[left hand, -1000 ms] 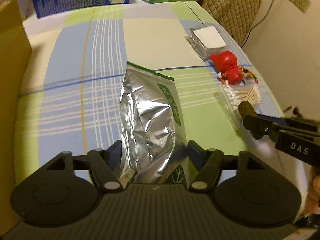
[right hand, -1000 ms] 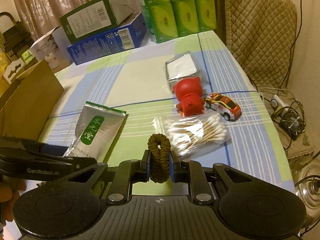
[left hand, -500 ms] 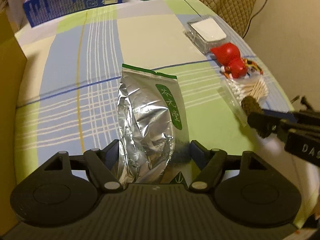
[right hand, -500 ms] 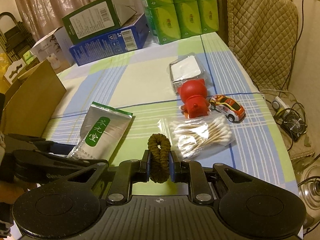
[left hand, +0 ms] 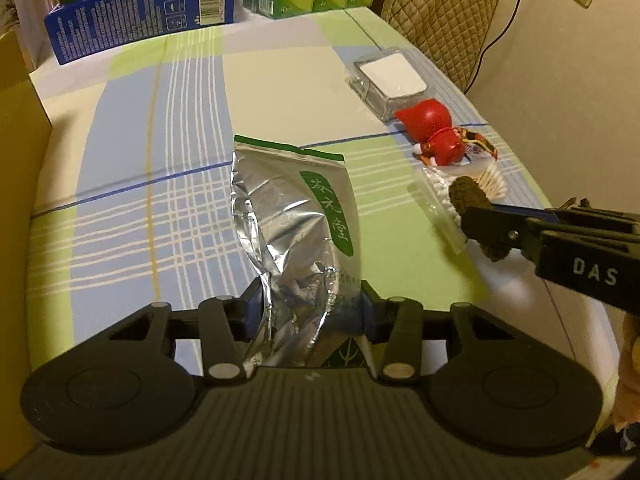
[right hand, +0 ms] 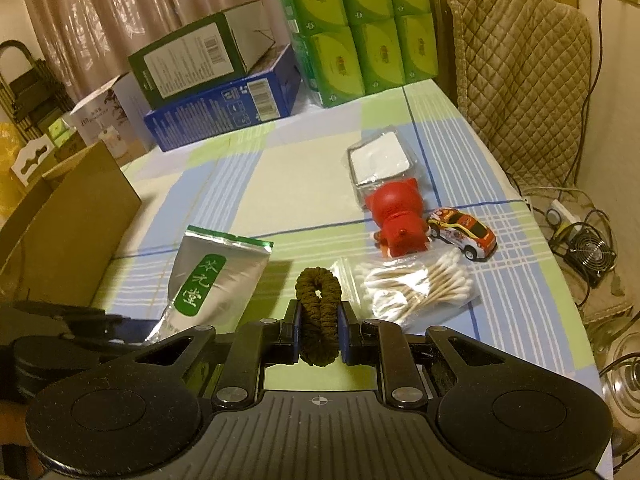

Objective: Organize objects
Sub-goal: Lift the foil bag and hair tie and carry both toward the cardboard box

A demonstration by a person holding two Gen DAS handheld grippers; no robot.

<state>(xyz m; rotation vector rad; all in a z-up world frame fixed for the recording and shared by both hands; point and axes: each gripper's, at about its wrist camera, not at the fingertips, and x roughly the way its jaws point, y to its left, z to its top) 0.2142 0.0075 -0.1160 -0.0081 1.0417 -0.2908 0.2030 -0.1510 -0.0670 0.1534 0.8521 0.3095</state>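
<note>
left claw [left hand: 310, 308] just closed in, now grasping the foil pouch [left hand: 292, 232]; right claw [right hand: 318, 330] clenched on a scrunchie [right hand: 319, 312]. lift the pouch slowly, foil's slippery.

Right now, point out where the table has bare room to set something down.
Bare cloth: between the foil pouch, blue box and clear case. Crowded: the right edge, with red figure, toy car and cotton swabs.
</note>
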